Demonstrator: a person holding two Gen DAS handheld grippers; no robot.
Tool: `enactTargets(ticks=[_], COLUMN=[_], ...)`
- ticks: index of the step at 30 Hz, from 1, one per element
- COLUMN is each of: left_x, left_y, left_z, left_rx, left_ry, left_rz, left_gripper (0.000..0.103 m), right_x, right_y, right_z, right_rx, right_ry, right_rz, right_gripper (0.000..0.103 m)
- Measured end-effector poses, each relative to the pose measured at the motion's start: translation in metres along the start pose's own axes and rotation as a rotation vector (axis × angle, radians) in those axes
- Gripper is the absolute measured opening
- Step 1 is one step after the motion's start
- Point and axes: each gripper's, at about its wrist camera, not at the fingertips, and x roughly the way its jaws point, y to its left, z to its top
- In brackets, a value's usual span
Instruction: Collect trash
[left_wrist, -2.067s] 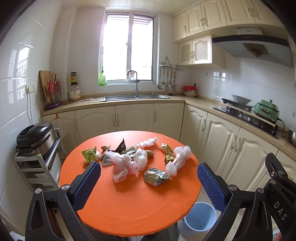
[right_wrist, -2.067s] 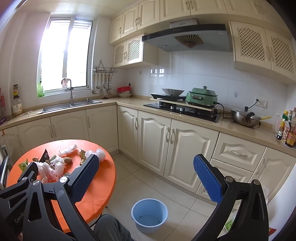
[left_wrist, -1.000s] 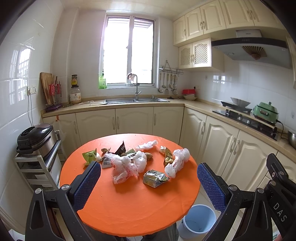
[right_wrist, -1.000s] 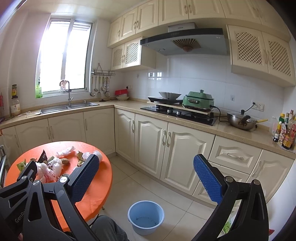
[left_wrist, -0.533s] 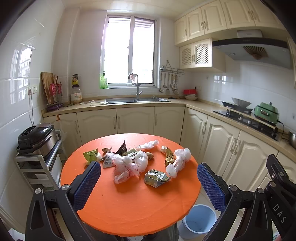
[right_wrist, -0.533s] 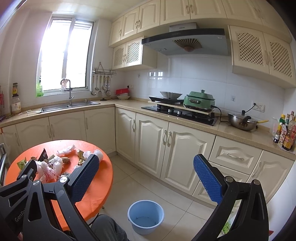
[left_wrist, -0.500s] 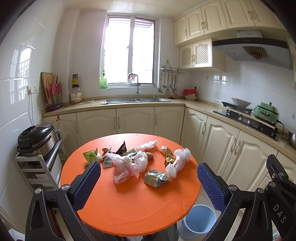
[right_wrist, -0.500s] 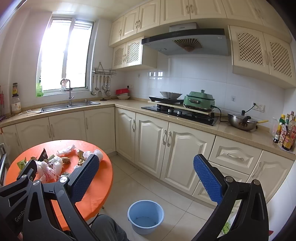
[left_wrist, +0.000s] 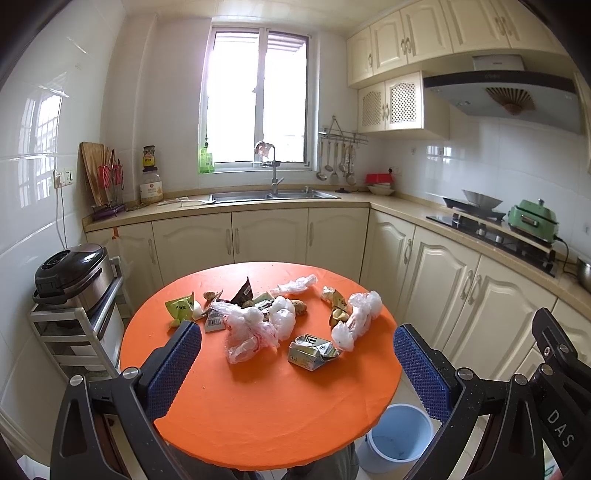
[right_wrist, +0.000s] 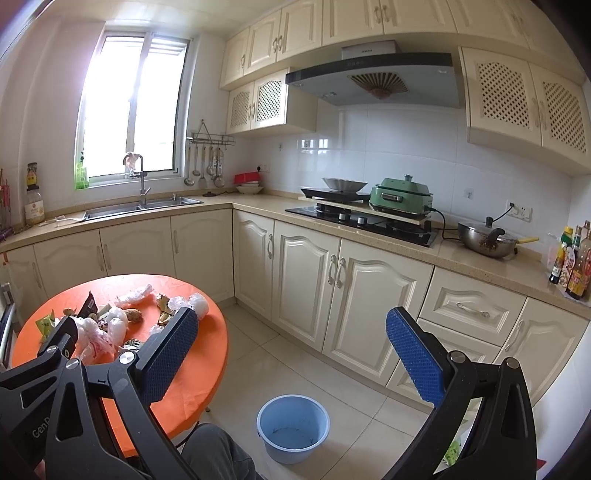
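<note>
- Left wrist view: the left gripper (left_wrist: 295, 369) hung above the orange tabletop (left_wrist: 258, 406), jaws wide and empty; the trash (left_wrist: 280, 321) lay scattered mid-table, barely shifted from a moment earlier, so collecting had not begun
- Right wrist view: the right gripper (right_wrist: 291, 354), jaws wide, faced the empty blue bucket (right_wrist: 293, 428) on the floor

We're over a round orange table (left_wrist: 258, 417) at lower centre: crumpled plastic bags (left_wrist: 251, 328), a green wrapper (left_wrist: 181, 308) and a crushed carton (left_wrist: 314, 347) lie mid-table. On the tiled floor (right_wrist: 295, 354), lower right, stands a blue bucket (right_wrist: 293, 428).
</note>
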Motion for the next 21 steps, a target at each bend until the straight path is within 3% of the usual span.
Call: enactTargets(ticks=[12,21], left_x=[0.03,0.083], left_y=[0.031,0.069], left_z=[0.014,0.03], left_rx=[-0.031,-0.049], left_ry=[0.055,0.179], left_rz=[0.023,0.046], left_gripper=[0.102,0.102], right_x=[0.014,0.04], right_y=[0.041,0.096], right_z=[0.008,0.009], right_rx=[-0.056,-0.135], right_ry=[0.028,0.105], right_rz=[0.016,0.021], right_gripper=[0.103,0.103])
